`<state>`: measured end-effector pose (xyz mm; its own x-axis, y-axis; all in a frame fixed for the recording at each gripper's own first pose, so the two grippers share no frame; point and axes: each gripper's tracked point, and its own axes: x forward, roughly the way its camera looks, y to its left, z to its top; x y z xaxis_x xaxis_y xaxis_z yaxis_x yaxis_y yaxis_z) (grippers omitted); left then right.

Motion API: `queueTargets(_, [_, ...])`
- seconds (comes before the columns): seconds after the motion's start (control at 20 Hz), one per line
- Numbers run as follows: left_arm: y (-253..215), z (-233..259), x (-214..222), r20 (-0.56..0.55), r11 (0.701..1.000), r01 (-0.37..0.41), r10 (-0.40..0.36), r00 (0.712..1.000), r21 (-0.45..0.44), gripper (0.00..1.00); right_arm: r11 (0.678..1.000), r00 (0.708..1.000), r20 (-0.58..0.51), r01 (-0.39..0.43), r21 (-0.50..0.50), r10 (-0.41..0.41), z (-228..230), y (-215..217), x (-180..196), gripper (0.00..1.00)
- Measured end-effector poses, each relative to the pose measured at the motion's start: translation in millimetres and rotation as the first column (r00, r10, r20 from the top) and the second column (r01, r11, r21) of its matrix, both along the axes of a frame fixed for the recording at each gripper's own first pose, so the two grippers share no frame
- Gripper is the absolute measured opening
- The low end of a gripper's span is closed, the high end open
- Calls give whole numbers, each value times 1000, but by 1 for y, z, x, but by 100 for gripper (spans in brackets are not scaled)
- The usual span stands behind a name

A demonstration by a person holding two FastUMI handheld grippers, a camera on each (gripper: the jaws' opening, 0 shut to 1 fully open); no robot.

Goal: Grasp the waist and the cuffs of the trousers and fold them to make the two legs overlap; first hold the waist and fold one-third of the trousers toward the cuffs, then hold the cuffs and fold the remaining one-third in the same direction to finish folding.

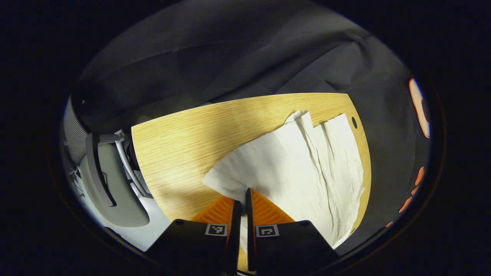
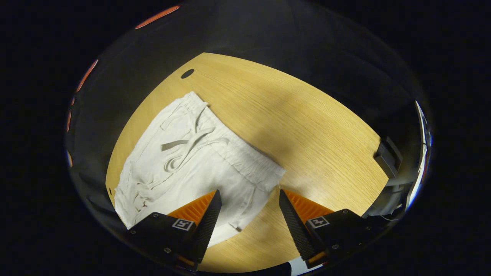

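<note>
left tool is pinched on the trousers at the cuff; right tool gapes, empty. bite the waistband fully before lifting.

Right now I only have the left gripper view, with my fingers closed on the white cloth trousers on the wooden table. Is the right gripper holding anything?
Observer: No. The right gripper is wide open, poised over a corner of the white cloth trousers.
Operator: Which end of them is that?
Observer: The waist. The gathered elastic waistband ends at that corner, and a flat drawstring lies loose on top of the fabric.
</note>
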<state>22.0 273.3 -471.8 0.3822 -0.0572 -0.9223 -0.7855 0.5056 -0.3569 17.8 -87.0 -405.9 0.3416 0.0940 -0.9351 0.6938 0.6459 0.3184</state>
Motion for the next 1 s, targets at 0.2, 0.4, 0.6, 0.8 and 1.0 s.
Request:
queueTargets(0.2, [-4, 1, 11, 37, 999, 35, -35, 999, 9, 13, 994, 997, -5, 74, 81, -74, -7, 7, 14, 88])
queueTargets(0.4, [-9, 4, 18, 66, 999, 31, -30, 997, -8, 6, 988, 991, -41, 127, 91, -124, -14, 2, 16, 75])
queueTargets(0.6, [-9, 20, 23, 92, 995, 87, -90, 992, 39, 6, 958, 972, -30, 236, 160, -235, -8, 2, 22, 16])
queueTargets(0.8, [-14, 56, 41, 152, 993, 112, -117, 981, 39, 5, 938, 963, 11, 259, 231, -268, 11, 0, 27, 9])
queueTargets(1.0, [-15, 83, 60, 182, 986, 149, -161, 970, 76, 5, 933, 965, 20, 247, 262, -261, 32, 0, 36, 9])
